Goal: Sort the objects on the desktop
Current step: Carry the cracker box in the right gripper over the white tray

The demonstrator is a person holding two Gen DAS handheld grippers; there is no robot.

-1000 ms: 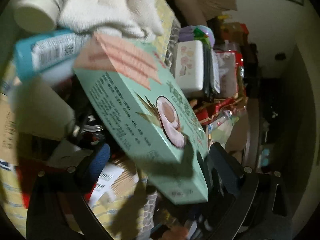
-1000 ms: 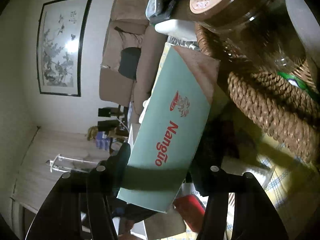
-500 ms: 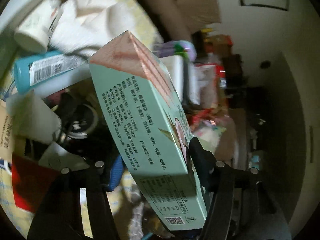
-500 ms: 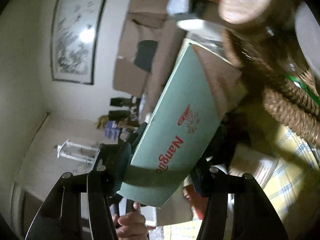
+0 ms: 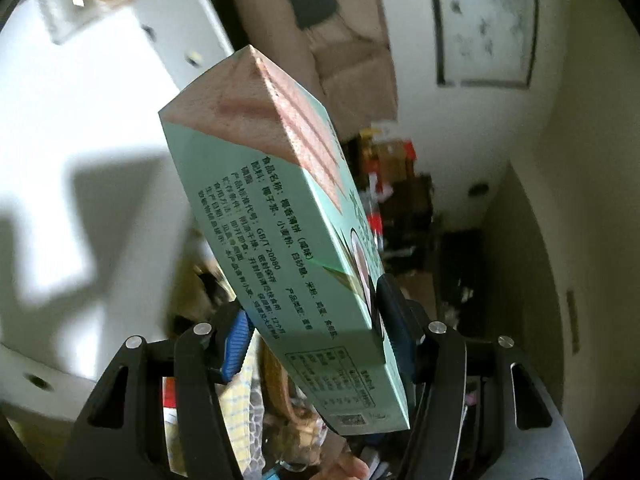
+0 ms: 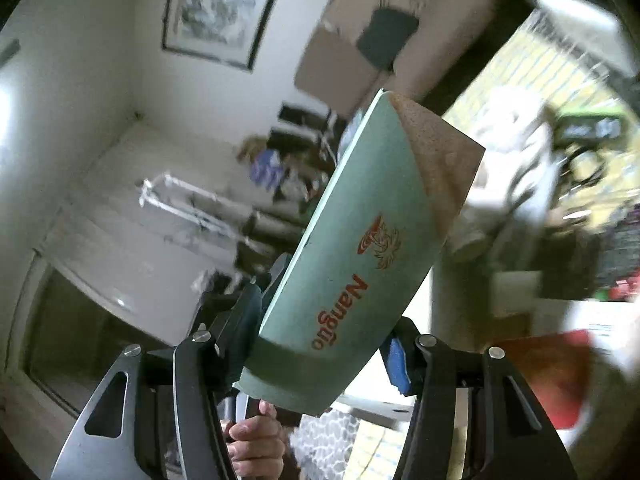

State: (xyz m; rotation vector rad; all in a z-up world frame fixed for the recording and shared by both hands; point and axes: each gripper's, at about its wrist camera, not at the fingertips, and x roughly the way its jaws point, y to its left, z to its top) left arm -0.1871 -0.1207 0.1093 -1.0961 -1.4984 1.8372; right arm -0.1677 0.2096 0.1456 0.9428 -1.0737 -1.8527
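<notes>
Mint-green biscuit box (image 5: 280,240) is clamped near its lower end by both the left gripper (image 5: 316,336) and right gripper (image 6: 324,344), its long axis running up and away, above the cluttered counter (image 6: 532,80).

The mint-green rectangular cardboard box (image 5: 280,240) has a smooth, faintly satin printed skin. The black hand-held gripper (image 5: 312,332) looks like matt plastic, with ribbed blue rubbery pads (image 5: 236,344) and shiny metal screw heads (image 5: 437,326). A yellow checked cloth (image 6: 532,76) covers the table.
</notes>
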